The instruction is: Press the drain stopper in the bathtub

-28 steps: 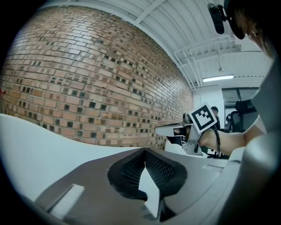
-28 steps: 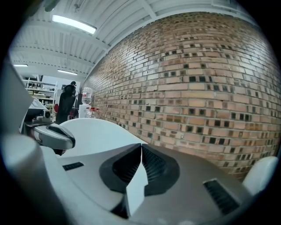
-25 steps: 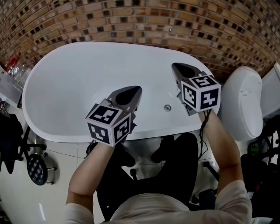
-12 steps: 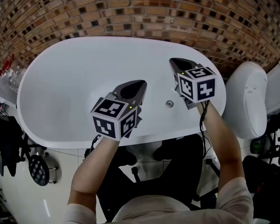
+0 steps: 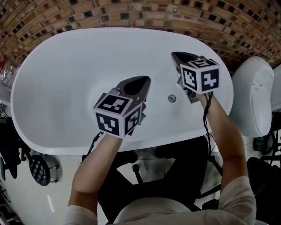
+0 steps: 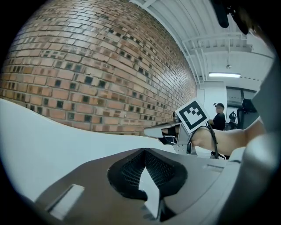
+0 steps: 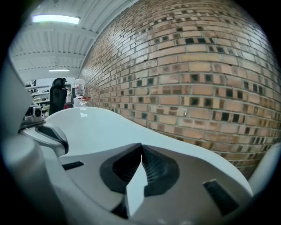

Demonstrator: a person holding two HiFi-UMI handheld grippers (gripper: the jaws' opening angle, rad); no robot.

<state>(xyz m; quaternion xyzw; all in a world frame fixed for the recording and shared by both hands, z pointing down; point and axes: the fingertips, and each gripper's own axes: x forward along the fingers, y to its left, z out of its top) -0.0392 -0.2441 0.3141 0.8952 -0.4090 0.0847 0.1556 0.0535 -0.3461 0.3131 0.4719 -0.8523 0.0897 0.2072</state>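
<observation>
The white oval bathtub [image 5: 57, 74] fills the middle of the head view. Its small round metal drain stopper [image 5: 172, 98] sits on the tub floor toward the right end. My left gripper [image 5: 142, 79] hovers over the tub's middle, left of the stopper, with its jaws shut on nothing. Just above and right of the stopper, my right gripper [image 5: 175, 56] is held with its jaws also shut and empty. Neither touches the stopper. In the left gripper view, the left gripper [image 6: 145, 154] faces the tub's far rim [image 6: 44, 132], with the right gripper [image 6: 160, 130] ahead. The right gripper [image 7: 141, 147] looks along the tub [image 7: 101, 123].
A brick wall [image 5: 131, 13] runs behind the tub. A white toilet [image 5: 252, 94] stands right of it. A dark wheeled base [image 5: 38, 170] is on the tiled floor at lower left, with bottles [image 7: 79, 90] beyond the tub's left end. A person [image 6: 218, 117] stands far off.
Both grippers have moved a little forward over the tub, and the head view has shifted so the tub sits lower in frame. Both jaws stay shut.
</observation>
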